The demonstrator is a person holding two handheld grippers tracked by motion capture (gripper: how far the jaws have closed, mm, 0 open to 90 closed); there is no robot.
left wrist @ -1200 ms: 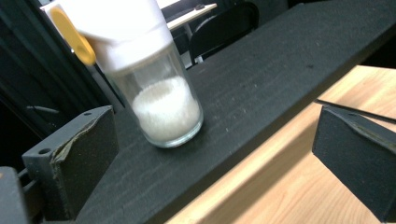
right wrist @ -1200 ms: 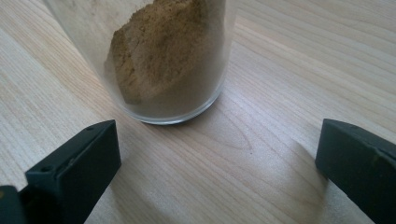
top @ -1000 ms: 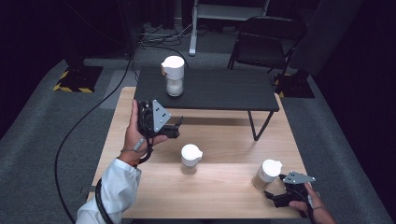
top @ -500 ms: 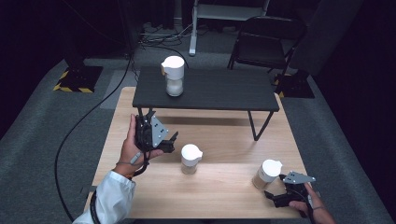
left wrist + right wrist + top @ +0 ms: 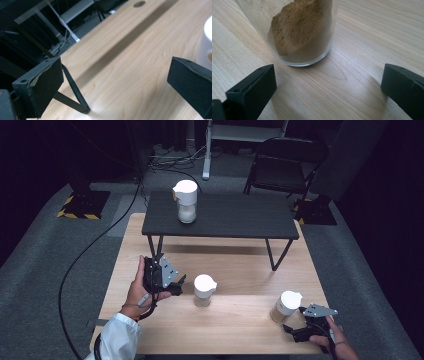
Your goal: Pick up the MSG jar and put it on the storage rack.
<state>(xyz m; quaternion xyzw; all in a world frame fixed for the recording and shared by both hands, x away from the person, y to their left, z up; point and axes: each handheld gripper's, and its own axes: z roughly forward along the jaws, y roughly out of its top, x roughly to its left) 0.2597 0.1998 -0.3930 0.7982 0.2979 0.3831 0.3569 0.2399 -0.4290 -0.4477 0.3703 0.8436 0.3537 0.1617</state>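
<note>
1. Left gripper: centre-left of the high view, jaws spread wide and empty, aimed at the middle jar, presumably lining up a grab.
2. Right gripper: lower right, jaws spread, resting low just behind the right jar, likely ready to close.
3. Right jar: clear glass, white lid, tan powder inside.
4. Third jar: upper centre, on the dark shelf.
</note>
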